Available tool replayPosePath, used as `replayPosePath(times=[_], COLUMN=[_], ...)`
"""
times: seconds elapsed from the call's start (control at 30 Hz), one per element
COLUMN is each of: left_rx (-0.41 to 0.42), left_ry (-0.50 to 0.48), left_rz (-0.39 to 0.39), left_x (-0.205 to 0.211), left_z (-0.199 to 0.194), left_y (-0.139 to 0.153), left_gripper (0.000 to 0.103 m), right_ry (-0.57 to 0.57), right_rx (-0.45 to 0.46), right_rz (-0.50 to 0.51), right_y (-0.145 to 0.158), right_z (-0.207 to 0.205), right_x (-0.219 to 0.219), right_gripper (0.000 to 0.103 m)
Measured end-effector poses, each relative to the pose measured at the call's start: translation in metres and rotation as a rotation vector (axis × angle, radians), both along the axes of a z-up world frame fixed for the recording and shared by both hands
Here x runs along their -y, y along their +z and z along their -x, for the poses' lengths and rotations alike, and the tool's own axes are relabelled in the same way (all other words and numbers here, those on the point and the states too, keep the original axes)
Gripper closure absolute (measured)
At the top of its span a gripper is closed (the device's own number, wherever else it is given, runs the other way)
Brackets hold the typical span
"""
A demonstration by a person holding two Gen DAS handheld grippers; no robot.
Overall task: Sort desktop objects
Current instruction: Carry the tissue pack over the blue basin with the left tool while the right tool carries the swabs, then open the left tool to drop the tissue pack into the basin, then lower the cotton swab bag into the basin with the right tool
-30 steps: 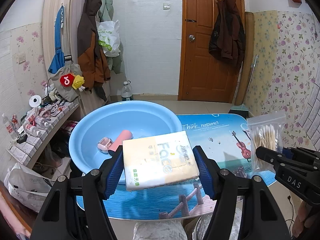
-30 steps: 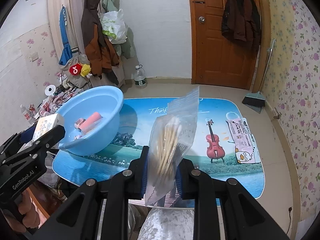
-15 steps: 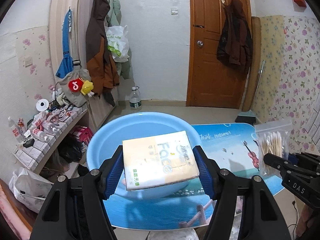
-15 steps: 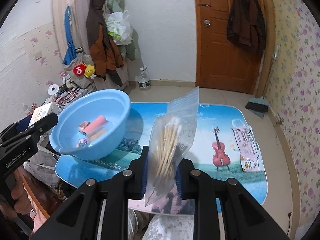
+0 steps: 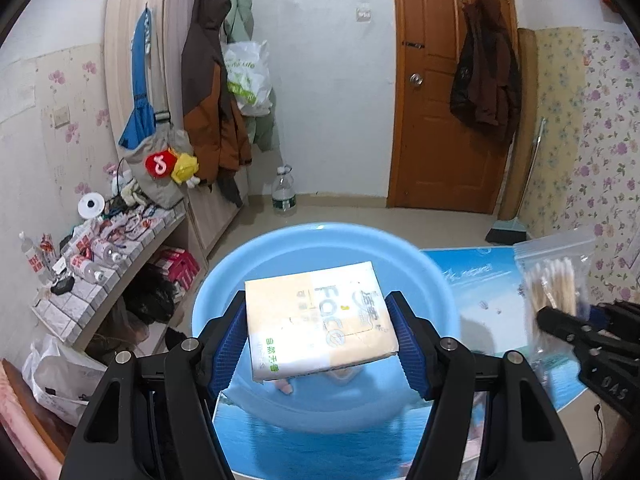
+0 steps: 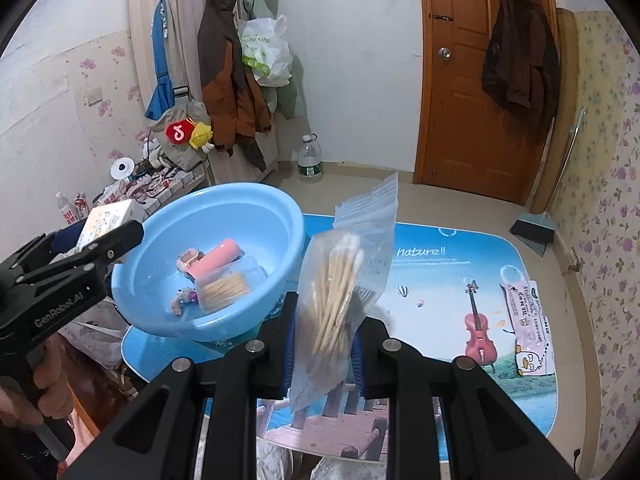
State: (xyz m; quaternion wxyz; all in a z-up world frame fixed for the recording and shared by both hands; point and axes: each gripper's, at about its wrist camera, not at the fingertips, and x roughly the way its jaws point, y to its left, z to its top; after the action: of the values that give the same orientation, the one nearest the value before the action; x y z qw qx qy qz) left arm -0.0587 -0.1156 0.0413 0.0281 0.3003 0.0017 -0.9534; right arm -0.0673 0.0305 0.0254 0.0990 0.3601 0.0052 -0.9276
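Above the blue basin (image 5: pixel 436 288), a tissue pack (image 5: pixel 320 322) sits pinched in the left gripper (image 5: pixel 320 340). Beside it the right gripper (image 6: pixel 324 344) clamps a swab bag (image 6: pixel 344 280) over the mat (image 6: pixel 440 280). Inside the basin lie a pink roller (image 6: pixel 218 260) and another swab pack (image 6: pixel 228 284).

basin (image 6: pixel 280 216) near half crowded: pink roller (image 6: pixel 218 260), swab bag (image 6: pixel 226 282) | far half free

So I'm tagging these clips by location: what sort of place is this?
Most likely a lived-in room of a home, near its entrance: jackets hang on the wall beside a wooden door, a broom leans in the corner, and flowered wallpaper lines the wall.
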Motion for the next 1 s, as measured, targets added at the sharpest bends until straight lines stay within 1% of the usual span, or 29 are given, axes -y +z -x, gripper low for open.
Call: replayPosePath(times=[0.33, 0.57, 0.7, 0.77, 0.83, 0.93, 1.0], left_rx=[0.068, 0.098, 0.113, 0.114, 0.105, 0.094, 0.079], left_ry=[0.007, 0.012, 0.022, 0.028, 0.028, 0.02, 0.011], left_rz=[-0.01, -0.024, -0.049, -0.05, -0.048, -0.043, -0.024], left_x=[0.013, 0.018, 0.023, 0.025, 0.026, 0.025, 0.022], left_z=[0.029, 0.038, 0.038, 0.037, 0.035, 0.033, 0.029], left_y=[-0.032, -0.045, -0.049, -0.049, -0.047, -0.042, -0.039], left_gripper=[0.038, 0.037, 0.035, 0.029, 0.025, 0.014, 0.014], right_ry=[0.028, 0.039, 0.041, 0.04, 0.04, 0.039, 0.039], right_rx=[0.026, 0.039, 0.048, 0.051, 0.052, 0.052, 0.052], right_rz=[-0.016, -0.017, -0.017, -0.017, -0.016, -0.016, -0.016], right_y=[-0.014, -0.022, -0.025, -0.027, -0.028, -0.029, -0.029], right_z=[0.029, 0.036, 0.039, 0.039, 0.038, 0.038, 0.036], right_x=[0.022, 0.03, 0.031, 0.032, 0.032, 0.033, 0.033], right_gripper=[0.079, 0.079, 0.079, 0.079, 0.079, 0.079, 0.079])
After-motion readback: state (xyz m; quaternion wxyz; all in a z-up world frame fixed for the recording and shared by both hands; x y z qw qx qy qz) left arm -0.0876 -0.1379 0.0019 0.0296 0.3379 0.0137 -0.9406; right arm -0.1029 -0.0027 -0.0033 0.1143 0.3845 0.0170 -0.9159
